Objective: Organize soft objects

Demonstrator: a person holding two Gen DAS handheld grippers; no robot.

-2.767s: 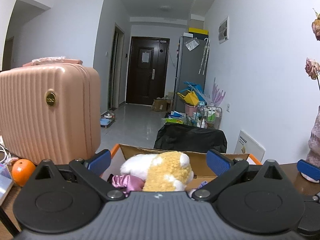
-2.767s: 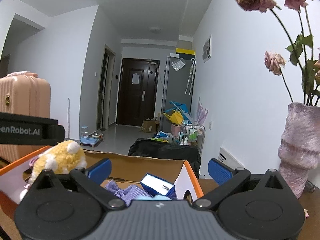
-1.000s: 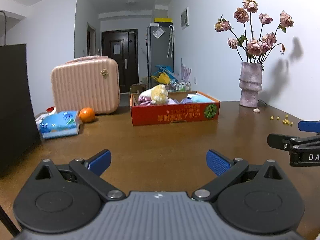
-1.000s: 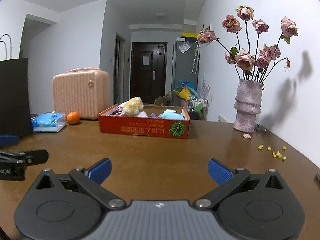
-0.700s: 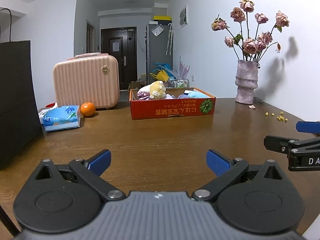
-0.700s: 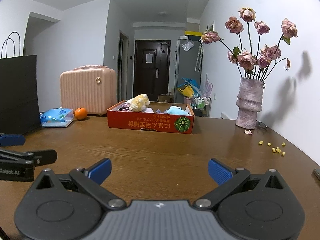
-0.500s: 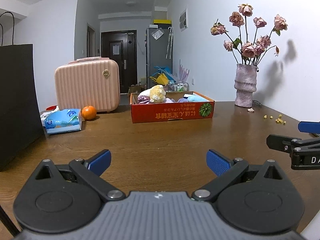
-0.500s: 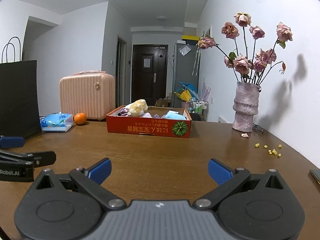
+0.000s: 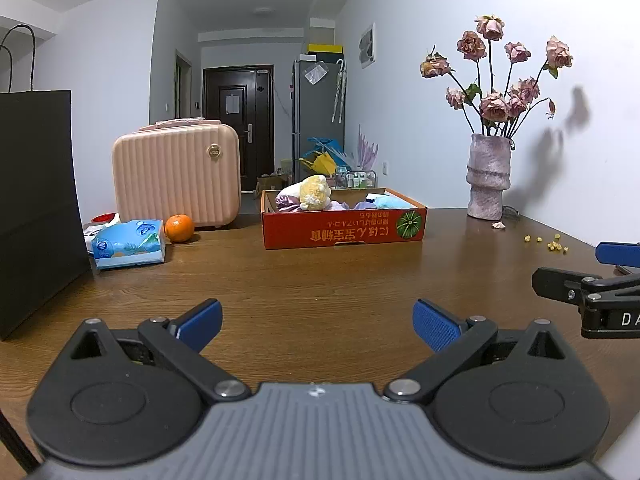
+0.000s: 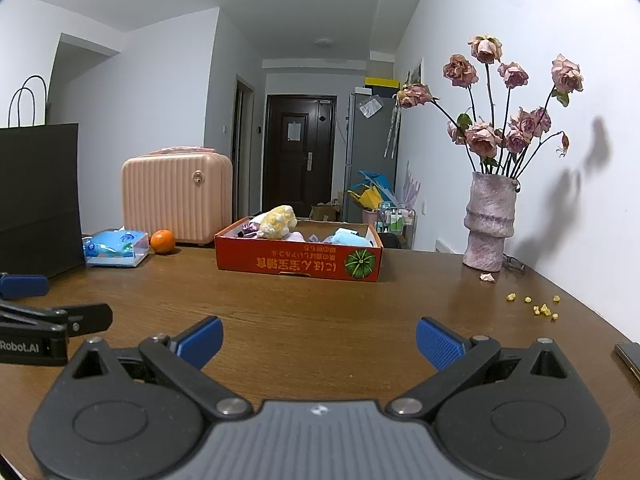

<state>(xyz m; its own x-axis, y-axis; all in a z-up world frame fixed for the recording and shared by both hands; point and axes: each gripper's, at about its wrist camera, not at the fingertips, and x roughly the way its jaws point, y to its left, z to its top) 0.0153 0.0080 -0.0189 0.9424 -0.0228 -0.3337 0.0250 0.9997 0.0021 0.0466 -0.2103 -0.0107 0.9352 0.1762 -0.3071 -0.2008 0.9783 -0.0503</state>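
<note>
My left gripper (image 9: pixel 316 324) is spread wide, nothing between its fingers, low in the frame over the bare brown table (image 9: pixel 340 280). My right gripper (image 10: pixel 319 342) is spread and empty too. The red box (image 10: pixel 298 261) sits mid-frame, with the yellow plush toy (image 10: pixel 278 216) and other soft things lying inside.

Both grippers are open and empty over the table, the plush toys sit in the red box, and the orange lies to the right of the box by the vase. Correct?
Not quite: the orange lies left of the red box, beside the pink suitcase, as the left wrist view shows. The rest holds: left gripper and right gripper are open and empty, and the plush toys sit in the box.
</note>
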